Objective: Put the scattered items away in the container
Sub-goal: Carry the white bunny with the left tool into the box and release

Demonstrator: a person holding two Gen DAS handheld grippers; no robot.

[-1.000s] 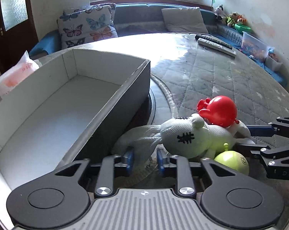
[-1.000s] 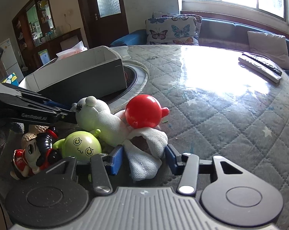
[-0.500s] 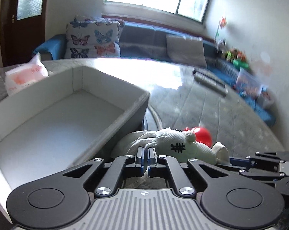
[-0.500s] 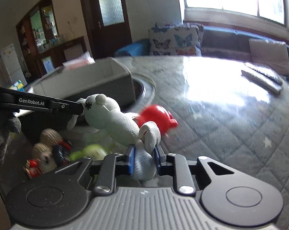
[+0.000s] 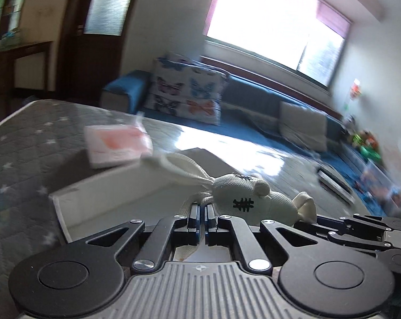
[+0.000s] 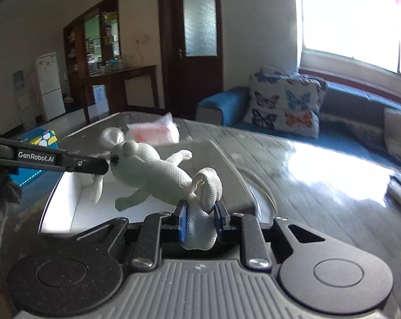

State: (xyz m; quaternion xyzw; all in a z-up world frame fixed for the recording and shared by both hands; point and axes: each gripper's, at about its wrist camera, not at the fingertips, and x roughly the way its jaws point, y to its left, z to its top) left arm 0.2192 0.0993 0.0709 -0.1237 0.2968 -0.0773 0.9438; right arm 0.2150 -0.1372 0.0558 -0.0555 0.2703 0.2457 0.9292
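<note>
above open white cardboard box (image 6: 75, 207): white knitted plush rabbit (image 6: 149, 170) slung lengthwise; left gripper (image 5: 202, 210) pinches ear, right gripper (image 6: 199, 219) clamps leg.

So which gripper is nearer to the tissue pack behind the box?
Left. The left gripper holds the plush rabbit by its ear, just short of the tissue pack; the right gripper clamps the rabbit's leg, farther back.

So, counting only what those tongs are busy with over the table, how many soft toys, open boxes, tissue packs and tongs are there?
Soft toys: 1, the white plush rabbit, gripped at both ends
Open boxes: 1, the white-lined box
Tissue packs: 1, the tissue pack
Tongs: 2, the left tongs and the right tongs
Total: 5
</note>
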